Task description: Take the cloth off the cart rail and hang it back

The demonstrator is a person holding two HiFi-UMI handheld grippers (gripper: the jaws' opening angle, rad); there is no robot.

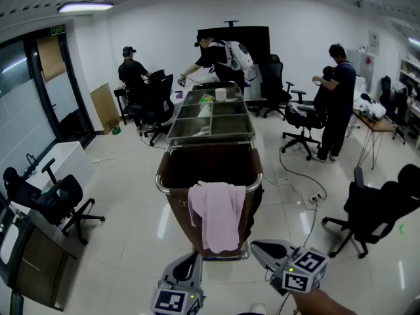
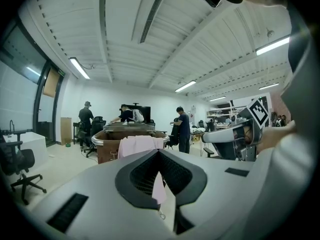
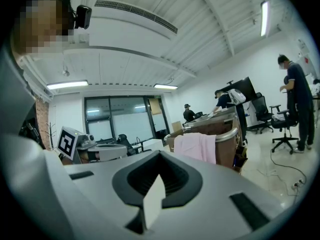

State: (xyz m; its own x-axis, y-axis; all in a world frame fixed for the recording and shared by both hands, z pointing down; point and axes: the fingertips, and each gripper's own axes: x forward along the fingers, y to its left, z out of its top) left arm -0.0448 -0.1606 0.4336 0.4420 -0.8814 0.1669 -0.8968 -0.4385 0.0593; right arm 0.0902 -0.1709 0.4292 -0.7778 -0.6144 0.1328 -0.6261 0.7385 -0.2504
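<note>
Tile floor (image 1: 131,235), pale and glossy, throws back the glare of the long ceiling lights (image 1: 85,7). The room is a working office. Black swivel chairs (image 1: 62,199) are scattered about, glass doors (image 1: 26,117) run along the left wall, and three people (image 1: 341,100) stand busy at desks at the far end. In the middle stands a tall cart (image 1: 176,205) with dark brown sides, and a bright, rounded metal rail (image 1: 159,181) bends round its near end. Shallow steel trays (image 1: 210,120) sit across the cart's far half. The cloth (image 1: 218,215) is draped over the near rail, a soft pink sheet folded over the bar and hanging in loose, limp pleats down the front of the cart, its lower edge uneven. Both tools hang low on the near side of the cart, apart from the cloth, their tips pointing toward it. The left gripper (image 1: 190,262) sits below the cloth's left edge, and its grey jaws are brought together with nothing pinched between them. The right gripper (image 1: 262,249) is just off the cloth's lower right corner, its jaws likewise closed and empty. Each tool is smooth grey plastic with dark ribbed pads inside the jaws and carries a cube of black-and-white square markers.
</note>
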